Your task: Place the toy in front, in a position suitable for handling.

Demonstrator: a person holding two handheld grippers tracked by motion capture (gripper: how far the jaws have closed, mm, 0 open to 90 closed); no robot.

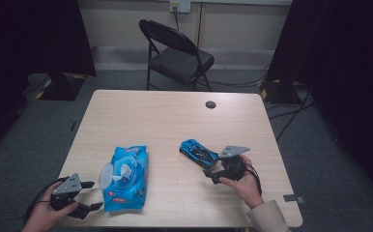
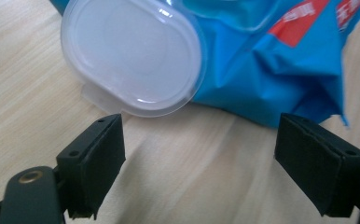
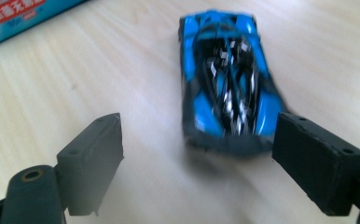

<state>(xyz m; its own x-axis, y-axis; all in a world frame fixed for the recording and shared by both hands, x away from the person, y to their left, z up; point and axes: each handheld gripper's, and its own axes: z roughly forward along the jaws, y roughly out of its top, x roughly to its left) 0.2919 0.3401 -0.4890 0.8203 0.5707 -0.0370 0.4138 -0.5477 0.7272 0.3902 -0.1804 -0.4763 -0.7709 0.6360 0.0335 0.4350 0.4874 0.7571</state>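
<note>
From above, a blue wet-wipe pack (image 1: 125, 178) and blue toy car (image 1: 198, 152) are seen well apart on the table (image 1: 175, 116). Left gripper (image 2: 201, 161) view: jaws apart before the pack's flipped-open lid (image 2: 131, 56). Right gripper (image 3: 197, 158) view: jaws apart just behind the car.

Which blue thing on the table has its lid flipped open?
The blue plastic wipes pack, its clear oval lid flipped open; the blue toy car has none.

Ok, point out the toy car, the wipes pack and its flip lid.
toy car (image 3: 225, 100): right gripper view, on its blue and black roof.
wipes pack (image 1: 135, 162): high view, on the blue wrapper beside the lid.
flip lid (image 2: 129, 53): left gripper view, on the middle of the open translucent lid.
</note>
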